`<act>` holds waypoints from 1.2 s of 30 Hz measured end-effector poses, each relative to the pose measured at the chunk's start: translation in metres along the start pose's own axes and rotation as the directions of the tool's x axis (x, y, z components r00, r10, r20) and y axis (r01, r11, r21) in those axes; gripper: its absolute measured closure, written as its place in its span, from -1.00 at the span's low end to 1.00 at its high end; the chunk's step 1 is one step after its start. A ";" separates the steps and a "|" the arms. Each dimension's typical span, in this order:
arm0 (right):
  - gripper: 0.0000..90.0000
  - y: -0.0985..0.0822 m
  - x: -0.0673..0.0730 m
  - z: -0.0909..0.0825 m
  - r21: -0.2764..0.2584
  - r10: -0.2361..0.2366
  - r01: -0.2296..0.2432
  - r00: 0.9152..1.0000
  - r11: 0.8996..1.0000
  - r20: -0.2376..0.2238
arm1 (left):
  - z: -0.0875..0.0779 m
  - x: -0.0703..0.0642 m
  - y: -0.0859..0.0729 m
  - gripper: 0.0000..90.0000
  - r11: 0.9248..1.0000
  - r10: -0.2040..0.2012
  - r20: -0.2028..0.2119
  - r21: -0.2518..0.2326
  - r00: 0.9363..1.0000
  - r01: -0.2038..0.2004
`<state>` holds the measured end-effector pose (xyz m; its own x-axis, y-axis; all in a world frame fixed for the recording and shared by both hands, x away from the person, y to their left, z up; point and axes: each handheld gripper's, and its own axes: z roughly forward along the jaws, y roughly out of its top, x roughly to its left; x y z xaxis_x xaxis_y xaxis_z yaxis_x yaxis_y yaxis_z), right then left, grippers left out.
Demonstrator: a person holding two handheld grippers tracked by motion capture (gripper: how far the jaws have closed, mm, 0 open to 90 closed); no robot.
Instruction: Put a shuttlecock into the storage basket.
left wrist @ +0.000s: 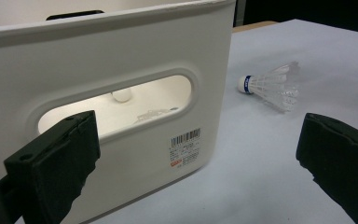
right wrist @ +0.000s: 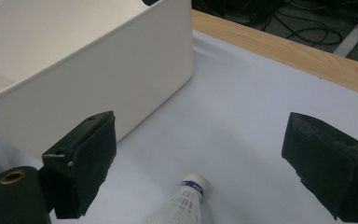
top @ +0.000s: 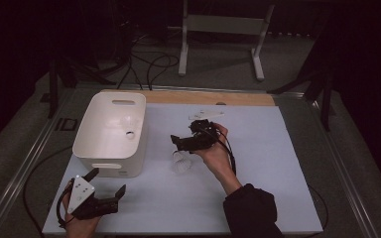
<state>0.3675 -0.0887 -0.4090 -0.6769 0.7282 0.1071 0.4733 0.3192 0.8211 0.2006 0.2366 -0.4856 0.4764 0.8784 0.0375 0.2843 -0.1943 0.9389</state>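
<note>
Right hand-held gripper (top: pixel 181 144) wide open, empty, above white feathered shuttlecock (top: pixel 181 162), blue-banded cork, lying beside white bin (top: pixel 92 126)

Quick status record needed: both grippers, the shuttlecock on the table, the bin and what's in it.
left gripper: open, holding nothing, near the bin's front corner
right gripper: open, just above the shuttlecock, not gripping it
shuttlecock: on its side on the table, right of the bin, cork end towards the bin
bin: white, upright, slot handles
bin contents: another shuttlecock inside
</note>
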 end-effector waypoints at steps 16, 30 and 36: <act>-0.78 -0.015 -0.003 0.003 0.023 0.004 -0.004 1.000 1.000 0.012 | 0.000 0.000 0.000 -0.99 1.000 0.001 0.000 0.001 1.000 -0.001; -0.78 -0.031 -0.003 0.009 0.050 0.026 -0.026 1.000 0.998 0.014 | 0.000 0.000 0.000 -0.99 1.000 -0.001 -0.003 -0.003 1.000 0.001; -0.77 -0.033 -0.003 0.010 0.051 0.024 -0.025 1.000 0.998 0.015 | 0.000 0.000 0.000 -0.99 1.000 -0.002 -0.003 -0.003 1.000 0.002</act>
<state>0.3594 -0.0948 -0.4420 -0.6566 0.7448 0.1186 0.5183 0.3314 0.7884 0.2004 0.2371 -0.4855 0.4735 0.8800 0.0369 0.2827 -0.1915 0.9399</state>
